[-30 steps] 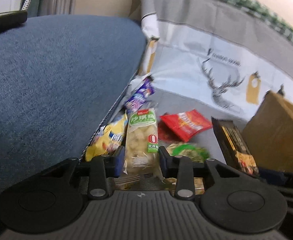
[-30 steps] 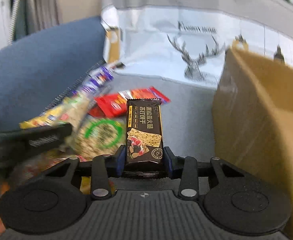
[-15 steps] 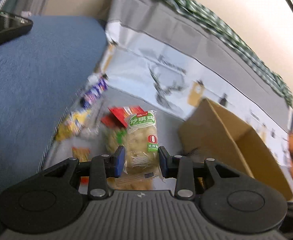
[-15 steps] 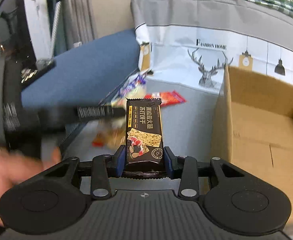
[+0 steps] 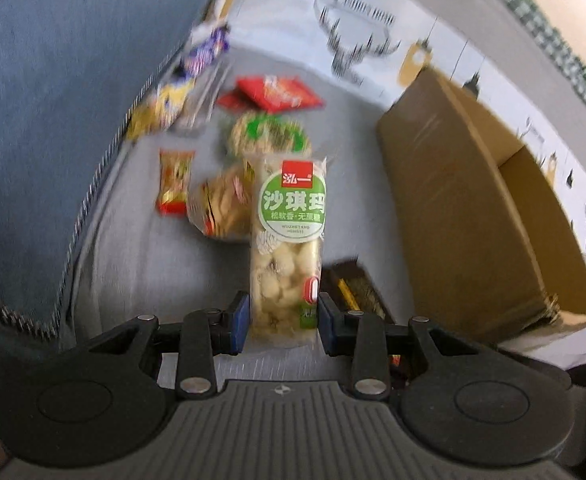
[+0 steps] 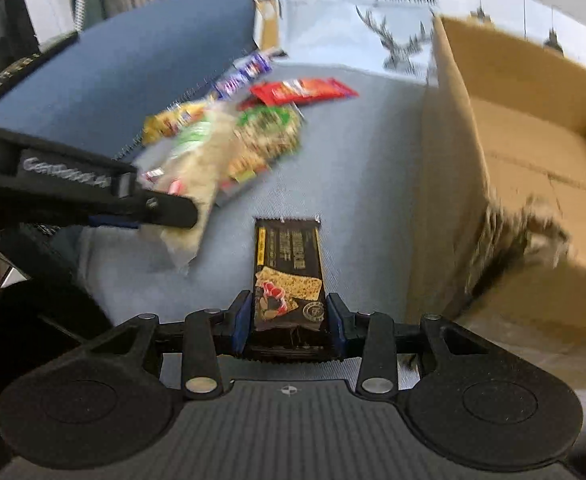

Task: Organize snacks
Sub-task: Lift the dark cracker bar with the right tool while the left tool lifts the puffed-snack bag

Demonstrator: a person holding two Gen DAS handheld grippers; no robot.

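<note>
The open cardboard box [image 6: 533, 152] stands on the grey cushion [image 6: 357, 152], to the right of both hand-held grippers and nearer the right one, with the loose snack pile [image 5: 253, 136] well to its left. The left hand-held gripper [image 5: 283, 318] is clamped on a green-label pack [image 5: 289, 240]. The right hand-held gripper [image 6: 289, 322] grips a dark bar [image 6: 289, 276]; both packs' long axes point straight ahead, so I judge each must swing right over the box wall.

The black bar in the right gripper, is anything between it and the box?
Nothing visible is. The black bar sits in the right gripper, and the open box stands just to its right, across bare grey cloth.
</note>
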